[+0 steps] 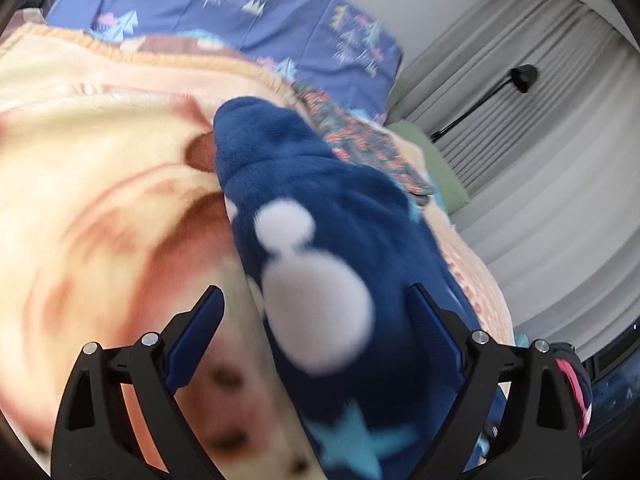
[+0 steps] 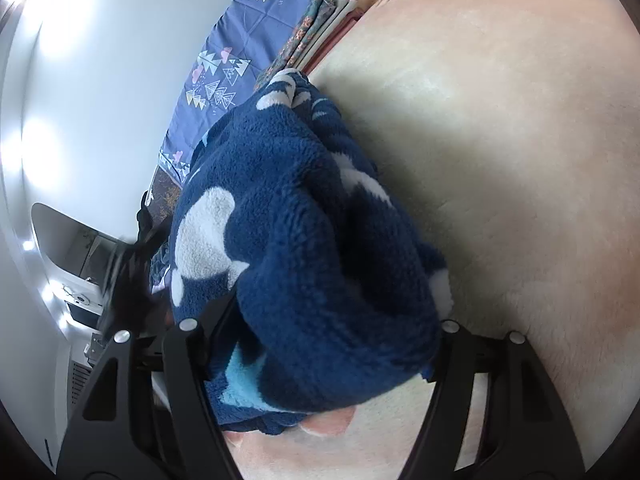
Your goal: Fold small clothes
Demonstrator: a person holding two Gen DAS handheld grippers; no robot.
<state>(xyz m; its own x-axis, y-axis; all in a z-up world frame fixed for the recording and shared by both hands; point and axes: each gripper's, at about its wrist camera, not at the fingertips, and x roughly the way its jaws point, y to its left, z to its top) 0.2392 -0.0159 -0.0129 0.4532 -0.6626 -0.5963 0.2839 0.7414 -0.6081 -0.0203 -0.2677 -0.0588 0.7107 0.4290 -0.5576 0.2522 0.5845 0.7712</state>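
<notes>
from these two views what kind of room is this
Most likely a bedroom: the navy fleece garment lies on a bed with a cream plush blanket over a purple tree-print sheet, beside pleated grey curtains and a black lamp.

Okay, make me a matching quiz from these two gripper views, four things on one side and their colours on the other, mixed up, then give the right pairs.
Things:
1. fleece garment
2. blanket
3. bed sheet
4. curtain

Colours:
A. pale grey-white
B. cream and peach
C. navy with white and light blue shapes
D. purple-blue with a tree print

Pairs: 1-C, 2-B, 3-D, 4-A
</notes>
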